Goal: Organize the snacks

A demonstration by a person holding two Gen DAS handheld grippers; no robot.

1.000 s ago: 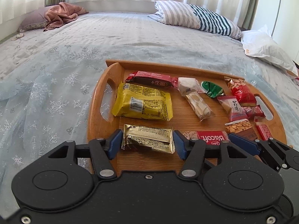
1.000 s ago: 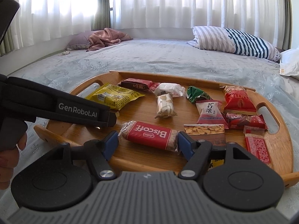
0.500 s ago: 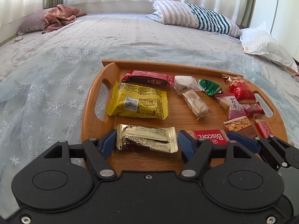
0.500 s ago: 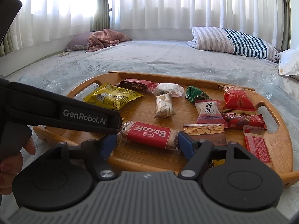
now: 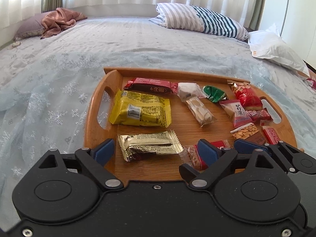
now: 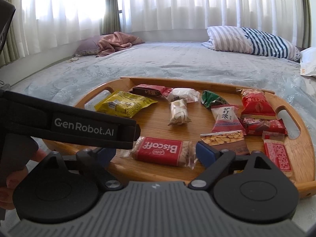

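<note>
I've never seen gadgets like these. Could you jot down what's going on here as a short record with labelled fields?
Place: a wooden tray on a bed
On the tray: about a dozen wrapped snacks
Left gripper: jaws opening, gold packet lying between them, pads clear of it
Right gripper: jaws opening, red Biscoff packet lying between them, pads clear of it
Largest snack: yellow packet by the tray's left handle
Background: striped pillow, white curtains
</note>
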